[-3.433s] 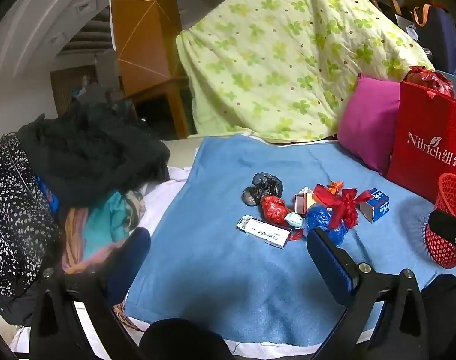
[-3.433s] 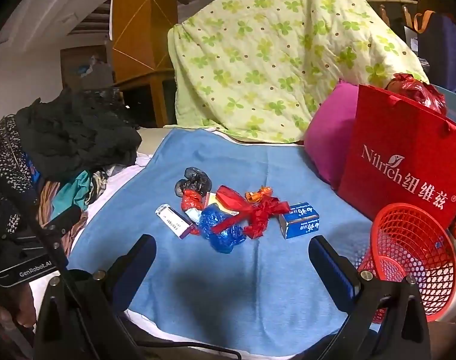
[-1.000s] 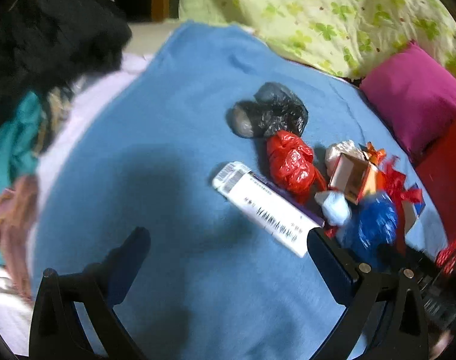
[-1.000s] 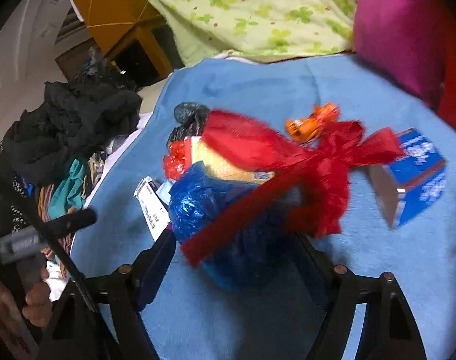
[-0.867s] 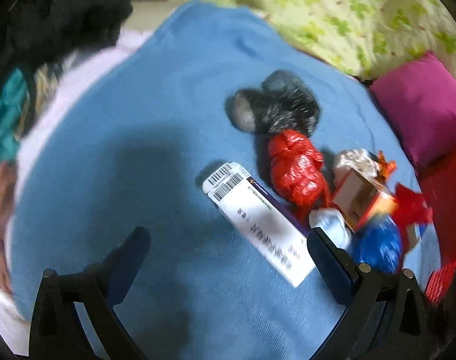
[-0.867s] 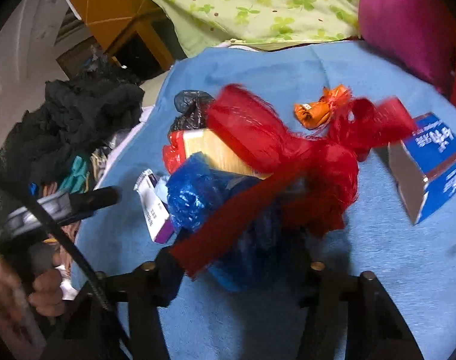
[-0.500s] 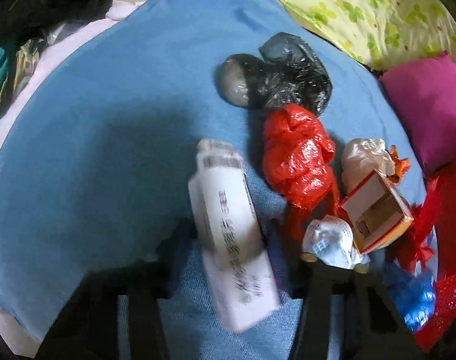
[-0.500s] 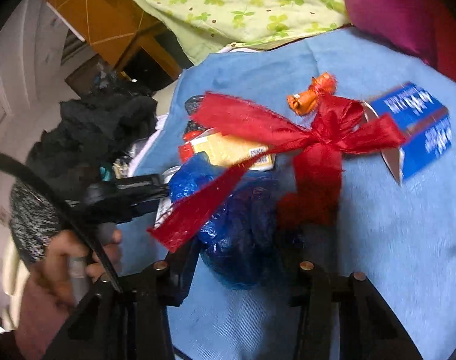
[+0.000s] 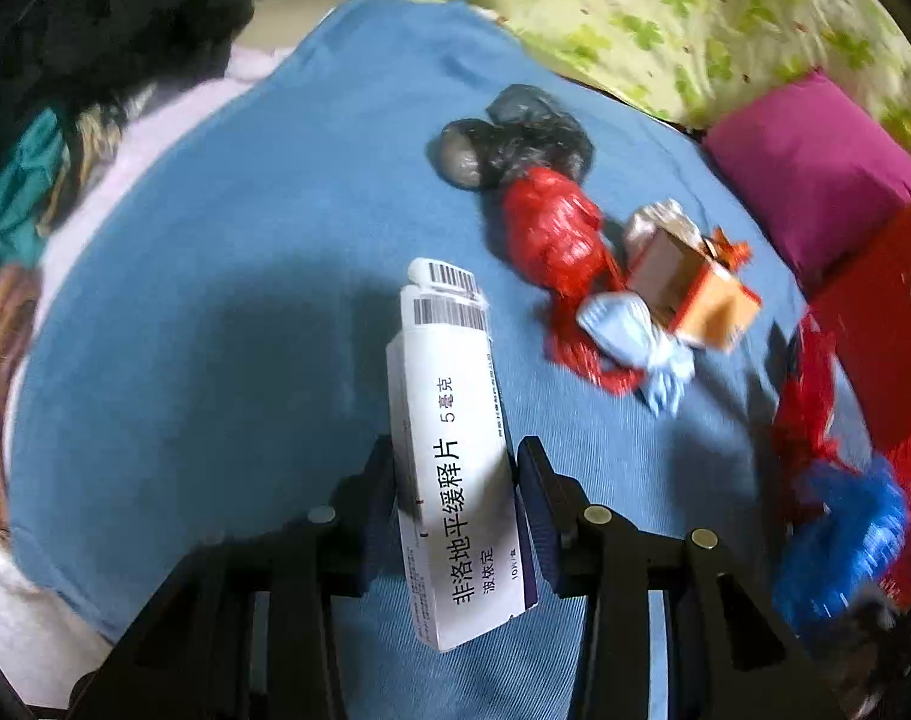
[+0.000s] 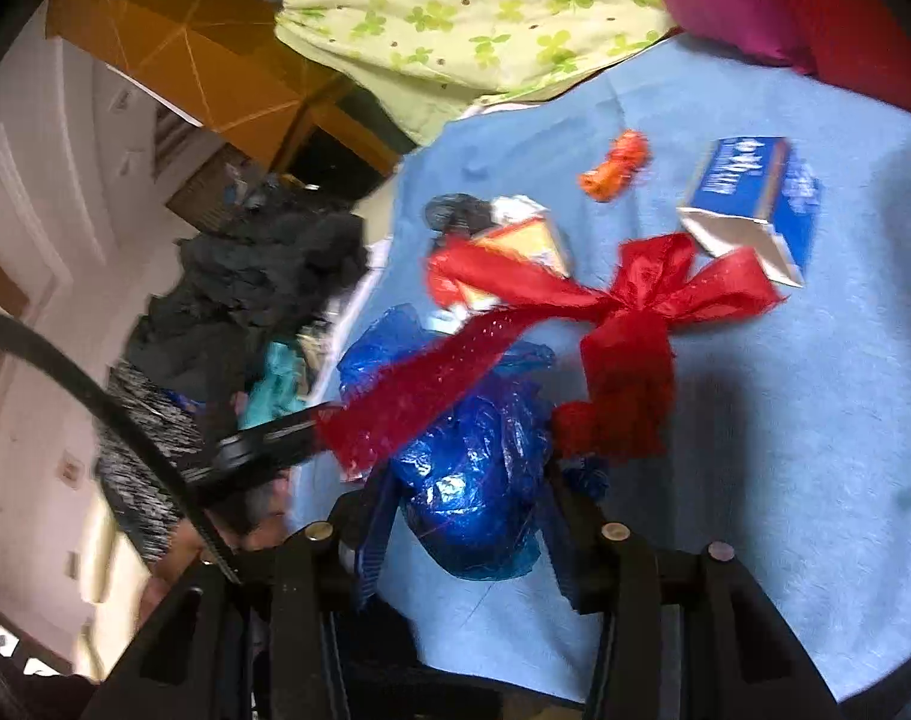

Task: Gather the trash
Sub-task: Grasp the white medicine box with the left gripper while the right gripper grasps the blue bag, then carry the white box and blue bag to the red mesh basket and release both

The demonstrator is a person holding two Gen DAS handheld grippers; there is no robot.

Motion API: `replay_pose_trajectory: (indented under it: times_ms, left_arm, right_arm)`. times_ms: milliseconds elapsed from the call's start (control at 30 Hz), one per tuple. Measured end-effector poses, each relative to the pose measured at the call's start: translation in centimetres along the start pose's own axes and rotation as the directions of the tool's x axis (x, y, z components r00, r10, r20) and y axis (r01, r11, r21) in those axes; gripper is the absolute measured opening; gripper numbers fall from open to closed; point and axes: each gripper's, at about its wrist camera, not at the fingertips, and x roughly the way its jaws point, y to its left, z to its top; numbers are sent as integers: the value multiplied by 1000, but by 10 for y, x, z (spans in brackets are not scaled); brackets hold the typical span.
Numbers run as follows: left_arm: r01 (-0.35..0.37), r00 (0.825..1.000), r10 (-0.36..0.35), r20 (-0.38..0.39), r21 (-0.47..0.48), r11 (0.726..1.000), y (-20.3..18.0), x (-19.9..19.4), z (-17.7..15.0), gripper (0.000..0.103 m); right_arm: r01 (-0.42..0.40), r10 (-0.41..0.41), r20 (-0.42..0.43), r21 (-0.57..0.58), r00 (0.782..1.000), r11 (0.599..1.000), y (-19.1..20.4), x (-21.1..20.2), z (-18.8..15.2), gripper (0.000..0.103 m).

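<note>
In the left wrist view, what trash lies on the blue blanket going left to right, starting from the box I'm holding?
White medicine box in the left tool → black bag → red bag → open orange carton → blue bag.

Home bedroom or lived-in room. Bed covered with a blue blanket [image 9: 227,276]; green clover-print quilt [image 9: 683,18] heaped at the far side, magenta pillow [image 9: 809,168] far right. Pile of dark and teal clothes [image 10: 257,294] on the left edge of the bed. Orange wooden wardrobe [image 10: 179,54] and white panelled wall or door [image 10: 29,228] far left. Household litter on the blanket: medicine box [image 9: 455,456], crumpled plastic bags, red ribbon [image 10: 575,324].
</note>
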Motion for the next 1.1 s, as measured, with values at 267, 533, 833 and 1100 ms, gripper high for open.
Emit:
replay_pose_trajectory:
  times_ms: [267,533,833,1100]
  left_arm:
    - [-31,996,22,90,99,995,-18,-32,-19,42]
    - [-44,984,16,176,155,987,-28,-56,-19,42]
    - [-9,975,-37,221,203,979,-42,-71,-23,42]
    - [10,967,-76,243,263,965,-63,-87,-26,42]
  right_arm:
    - [46,-44,-66,24,997,999,-12,24,-12,52]
    - [-7,9,-24,76,1000,997,-17,-1,-4,68]
    - [84,-87,9,174,996,981,-35,34,46,72]
    - [173,-172,-15,120,985,978,-30,60,50,33]
